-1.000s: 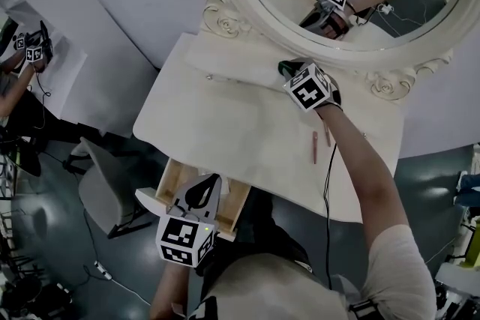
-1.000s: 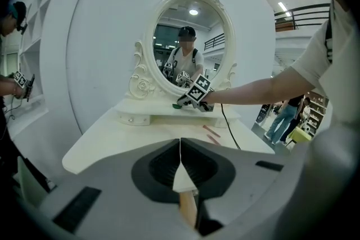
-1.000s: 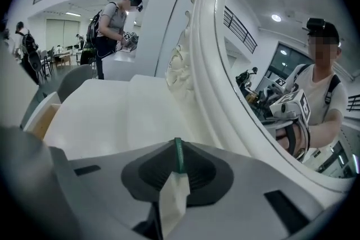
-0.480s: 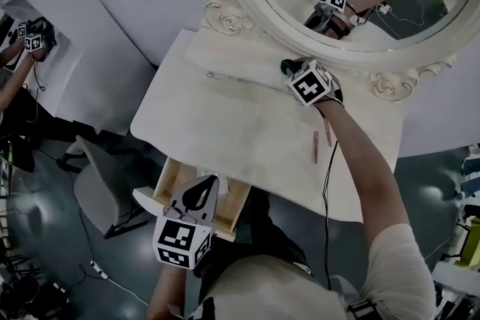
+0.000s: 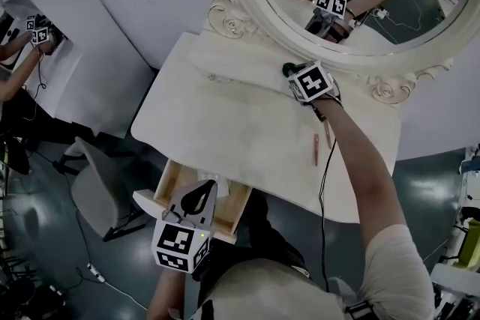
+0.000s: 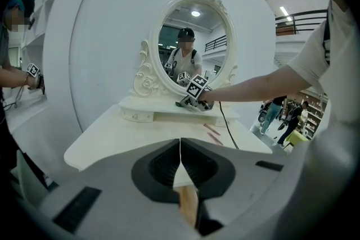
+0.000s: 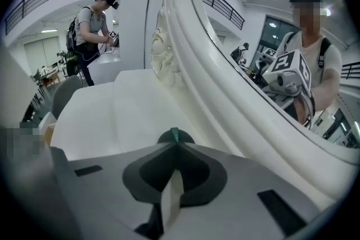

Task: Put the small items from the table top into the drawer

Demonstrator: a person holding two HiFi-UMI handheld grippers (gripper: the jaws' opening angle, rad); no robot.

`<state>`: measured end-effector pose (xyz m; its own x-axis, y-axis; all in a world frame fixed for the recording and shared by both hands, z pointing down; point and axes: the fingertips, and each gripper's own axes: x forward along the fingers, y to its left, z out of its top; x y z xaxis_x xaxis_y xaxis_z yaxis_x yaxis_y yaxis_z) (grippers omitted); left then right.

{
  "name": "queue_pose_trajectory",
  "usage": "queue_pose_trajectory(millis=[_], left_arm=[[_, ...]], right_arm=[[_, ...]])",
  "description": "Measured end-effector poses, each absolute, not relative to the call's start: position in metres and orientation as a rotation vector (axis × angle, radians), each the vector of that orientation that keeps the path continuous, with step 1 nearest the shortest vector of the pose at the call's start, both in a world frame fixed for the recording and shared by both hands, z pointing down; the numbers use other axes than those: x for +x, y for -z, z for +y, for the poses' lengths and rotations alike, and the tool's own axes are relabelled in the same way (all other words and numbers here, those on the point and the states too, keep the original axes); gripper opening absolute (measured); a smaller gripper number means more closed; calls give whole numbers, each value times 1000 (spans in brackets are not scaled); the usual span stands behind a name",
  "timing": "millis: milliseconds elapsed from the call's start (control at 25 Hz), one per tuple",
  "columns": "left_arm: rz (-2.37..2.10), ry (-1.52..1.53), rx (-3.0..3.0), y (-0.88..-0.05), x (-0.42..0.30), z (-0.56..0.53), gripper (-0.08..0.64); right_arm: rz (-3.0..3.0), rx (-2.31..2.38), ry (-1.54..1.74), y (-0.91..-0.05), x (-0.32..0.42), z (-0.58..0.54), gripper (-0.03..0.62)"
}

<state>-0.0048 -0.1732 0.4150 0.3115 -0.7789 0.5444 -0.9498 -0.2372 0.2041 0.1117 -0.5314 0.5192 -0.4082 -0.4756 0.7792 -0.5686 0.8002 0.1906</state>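
Two tongs over one pale desk: its drawer stands open at the front edge, left tongs above it (jaws together, nothing between); right tongs are clamped on a small green item at the desk's far edge.

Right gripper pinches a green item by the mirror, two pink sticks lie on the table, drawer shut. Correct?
Head view: the drawer is open, not shut. The right gripper, its jaws just closed further, does pinch the green item; the sticks lie on the table.
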Motion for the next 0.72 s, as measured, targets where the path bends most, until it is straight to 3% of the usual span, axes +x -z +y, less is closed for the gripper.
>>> queue_pose_trajectory(millis=[720], left_arm=[[-1526, -417, 2127, -405, -13, -158, 57]], right_arm=[[-2099, 822, -37, -486, 114, -511, 26]])
